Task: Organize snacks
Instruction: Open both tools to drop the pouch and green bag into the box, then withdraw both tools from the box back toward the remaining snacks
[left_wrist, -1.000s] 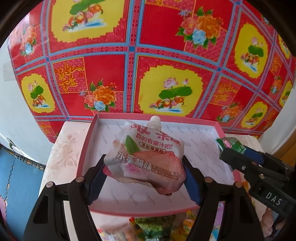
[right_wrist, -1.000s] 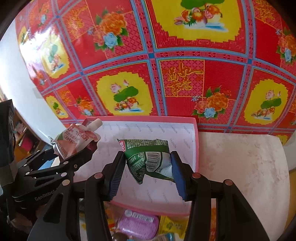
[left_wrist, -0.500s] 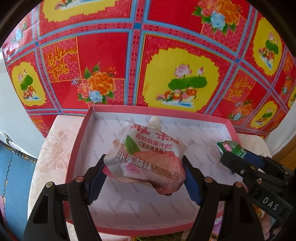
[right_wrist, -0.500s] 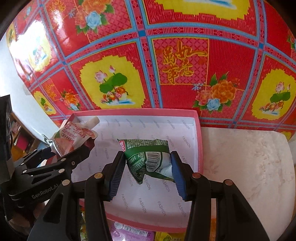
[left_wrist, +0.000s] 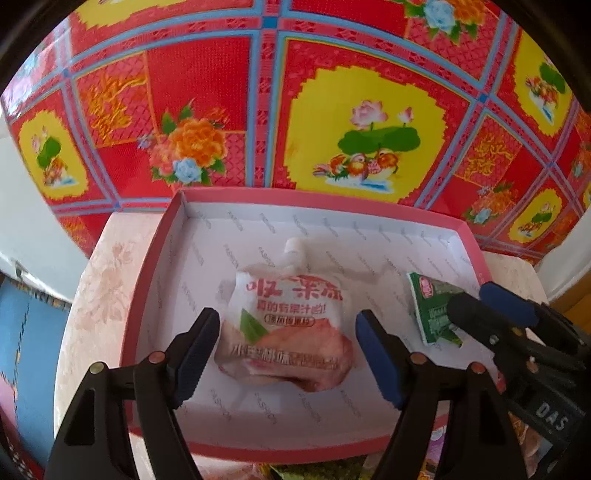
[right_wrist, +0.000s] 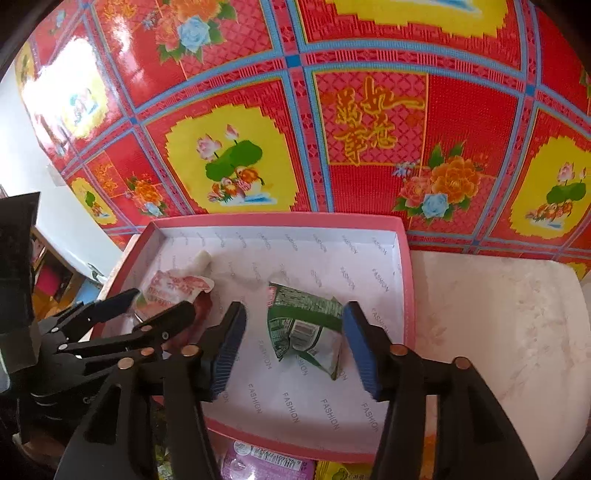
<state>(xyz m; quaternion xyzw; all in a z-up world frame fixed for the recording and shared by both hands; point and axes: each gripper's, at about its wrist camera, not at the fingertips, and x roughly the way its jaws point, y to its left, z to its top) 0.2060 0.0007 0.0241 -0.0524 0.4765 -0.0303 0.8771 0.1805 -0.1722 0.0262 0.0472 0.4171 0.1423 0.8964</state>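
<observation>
Left wrist view
- Box: pink-rimmed box (left_wrist: 147, 295) with white printed lining, flat on the pale bench (left_wrist: 99, 280) against a red floral cloth (left_wrist: 229, 74); judged the collecting place for the snacks.
- Pouch: peach jelly pouch (left_wrist: 288, 325) lying on the box floor, spout toward the far wall; judged set down here as its sorted spot.
- Left gripper (left_wrist: 288, 354): fingers apart, one either side of the pouch's lower half, a sliver of lining showing between each pad and the pouch; no clamp.
- Packet: green packet (left_wrist: 430, 306) on the box floor toward the right wall, with the right gripper (left_wrist: 476, 306) just over its near end.

Right wrist view
- Packet: green packet (right_wrist: 304, 325) crumpled on the lining, right half of the box (right_wrist: 404, 280), barcode up; judged just released.
- Right gripper (right_wrist: 295, 347): fingers opening, packet between them, clear gaps both sides, nothing pressed.
- Pouch: jelly pouch (right_wrist: 173, 288) in the left half, between the left gripper's (right_wrist: 147, 310) fingers.
- Loose stock: a purple packet (right_wrist: 258, 463) and a yellow wrapper (right_wrist: 340, 470) below the near rim, outside the box; judged still to sort.
</observation>
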